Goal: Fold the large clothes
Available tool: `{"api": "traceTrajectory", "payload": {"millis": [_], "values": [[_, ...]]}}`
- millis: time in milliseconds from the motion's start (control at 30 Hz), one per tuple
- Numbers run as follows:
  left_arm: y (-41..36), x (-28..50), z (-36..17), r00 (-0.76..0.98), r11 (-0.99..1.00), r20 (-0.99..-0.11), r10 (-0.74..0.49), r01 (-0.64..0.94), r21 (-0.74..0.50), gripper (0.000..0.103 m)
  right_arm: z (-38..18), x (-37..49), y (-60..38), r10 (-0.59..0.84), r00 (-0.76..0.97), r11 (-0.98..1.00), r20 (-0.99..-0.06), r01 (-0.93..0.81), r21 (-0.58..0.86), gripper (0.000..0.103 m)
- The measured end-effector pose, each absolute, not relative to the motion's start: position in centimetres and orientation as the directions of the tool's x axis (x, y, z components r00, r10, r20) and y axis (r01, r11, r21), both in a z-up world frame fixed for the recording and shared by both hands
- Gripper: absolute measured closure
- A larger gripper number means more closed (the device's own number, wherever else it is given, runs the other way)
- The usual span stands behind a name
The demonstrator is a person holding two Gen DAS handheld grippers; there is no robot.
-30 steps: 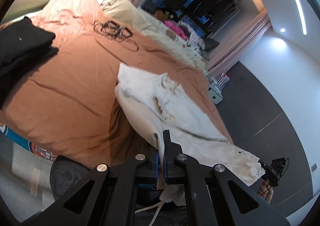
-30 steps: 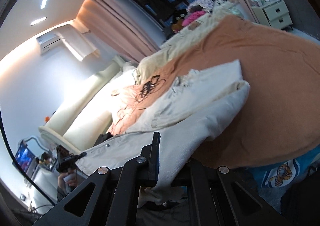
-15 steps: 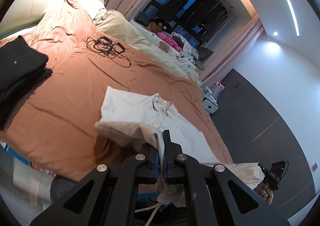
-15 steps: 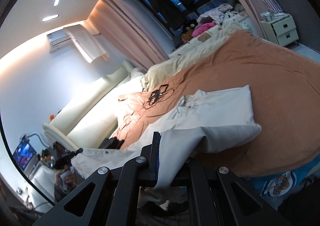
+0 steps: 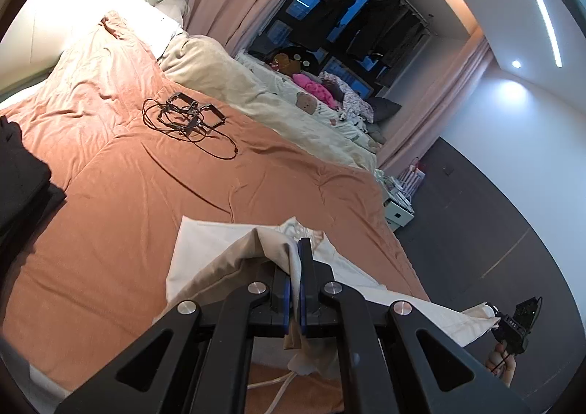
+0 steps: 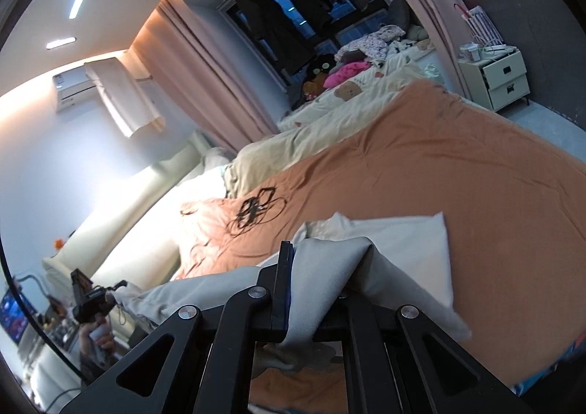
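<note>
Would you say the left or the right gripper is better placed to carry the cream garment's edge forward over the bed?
Neither clearly. The left gripper and right gripper are both shut on the cream garment, stretched between them above the orange bedspread, so they should move together.

Lit warmly by a ceiling strip (image 5: pixel 542 7) and a spotlight (image 5: pixel 516 64), with cove glow behind. Blown out to white at the headboard (image 6: pixel 121 201) in both views. Dark at the window (image 5: pixel 322 0). Strong fisheye bending and black vignette at the edges. Softly blurred around the cream garment (image 6: pixel 403 249); sharper on the quilt (image 5: pixel 146 194).
</note>
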State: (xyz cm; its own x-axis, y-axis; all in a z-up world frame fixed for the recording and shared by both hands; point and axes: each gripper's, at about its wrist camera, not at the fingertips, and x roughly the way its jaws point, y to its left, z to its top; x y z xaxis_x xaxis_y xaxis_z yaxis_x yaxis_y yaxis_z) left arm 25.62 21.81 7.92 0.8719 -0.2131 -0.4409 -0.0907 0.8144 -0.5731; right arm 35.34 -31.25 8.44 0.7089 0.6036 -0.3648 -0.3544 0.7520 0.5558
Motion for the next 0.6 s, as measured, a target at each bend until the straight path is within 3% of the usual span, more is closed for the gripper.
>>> {"api": "traceTrajectory", "payload": {"millis": [600], "values": [[24.3,38.5,0.9,0.785,0.811,-0.586,-0.201,-0.203,-0.549,0.097,3.1,48.4,-28.8,0.529,0.687,0.810,-0.498,-0.234,0.538,0.097]]}}
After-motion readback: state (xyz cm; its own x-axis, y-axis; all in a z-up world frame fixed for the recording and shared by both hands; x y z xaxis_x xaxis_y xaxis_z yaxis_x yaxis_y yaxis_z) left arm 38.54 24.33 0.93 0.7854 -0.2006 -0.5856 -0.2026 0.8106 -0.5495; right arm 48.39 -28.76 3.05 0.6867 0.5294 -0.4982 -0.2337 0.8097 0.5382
